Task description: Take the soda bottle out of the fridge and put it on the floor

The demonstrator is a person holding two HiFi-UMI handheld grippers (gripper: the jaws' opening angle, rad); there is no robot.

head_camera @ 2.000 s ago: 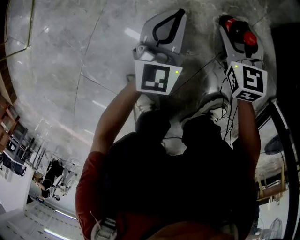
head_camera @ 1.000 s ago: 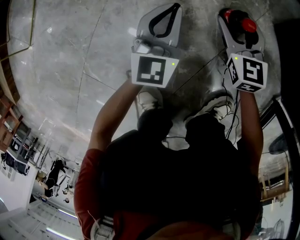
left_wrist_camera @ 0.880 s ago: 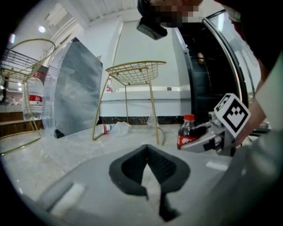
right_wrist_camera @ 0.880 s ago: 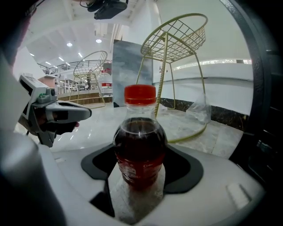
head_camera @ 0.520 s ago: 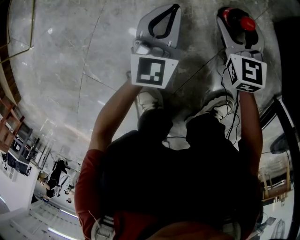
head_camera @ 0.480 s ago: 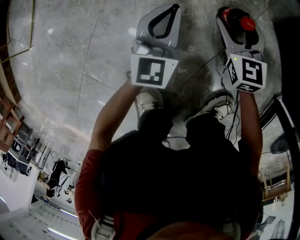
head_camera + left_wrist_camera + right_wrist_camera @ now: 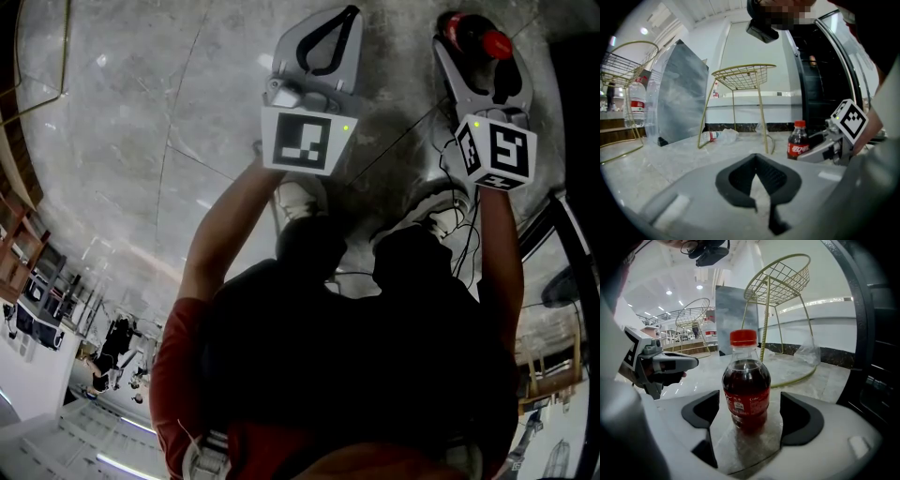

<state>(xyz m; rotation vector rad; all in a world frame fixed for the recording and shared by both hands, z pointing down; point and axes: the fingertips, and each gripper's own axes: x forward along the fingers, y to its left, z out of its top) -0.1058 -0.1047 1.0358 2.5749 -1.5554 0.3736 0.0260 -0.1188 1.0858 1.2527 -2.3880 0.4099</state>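
The soda bottle (image 7: 746, 380), dark cola with a red cap and red label, stands upright on the grey marble floor (image 7: 141, 112). My right gripper (image 7: 749, 401) is around it with its jaws opening: floor shows on both sides between the black pads and the bottle. From the head view, the bottle's red cap (image 7: 480, 39) sits between the right gripper's fingers (image 7: 448, 70). My left gripper (image 7: 349, 17) hovers to the left with its tips together and nothing in it. The left gripper view shows the bottle (image 7: 798, 140) and my right gripper's cube (image 7: 851, 123) to the right.
Gold wire stands (image 7: 743, 77) rest on the floor ahead, with a crushed water bottle (image 7: 715, 136) lying beneath. A grey slab (image 7: 682, 93) leans at the left. The dark fridge (image 7: 820, 84) is at the right. The person's shoes (image 7: 298, 202) and a cable (image 7: 394, 141) are below the grippers.
The right gripper's jaws have spread apart off the bottle and its cube has slipped slightly back. The bottle stays put on the floor. The left gripper has barely moved.
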